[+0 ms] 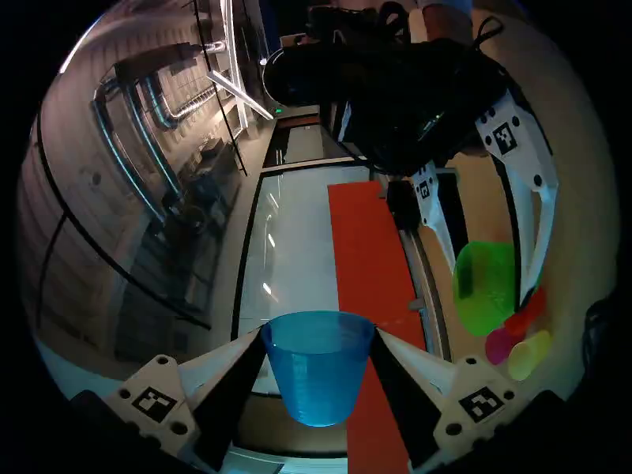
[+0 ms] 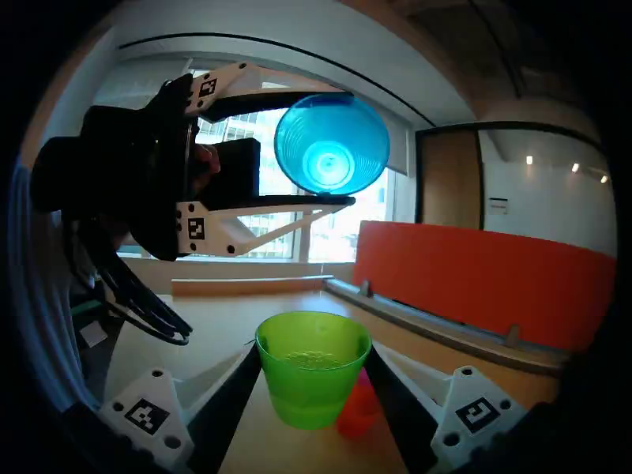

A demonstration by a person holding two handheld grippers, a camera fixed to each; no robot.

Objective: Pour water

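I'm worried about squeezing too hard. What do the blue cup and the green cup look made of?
The blue cup: probably thin translucent plastic, glossy; light glows through its base. The green cup: seemingly the same translucent plastic, smooth; light shines through its wall.

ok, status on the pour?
Left gripper shut on blue cup, tipped sideways. Right gripper shut on green cup, upright. No stream visible. Beside it, red cup; nothing between cups.
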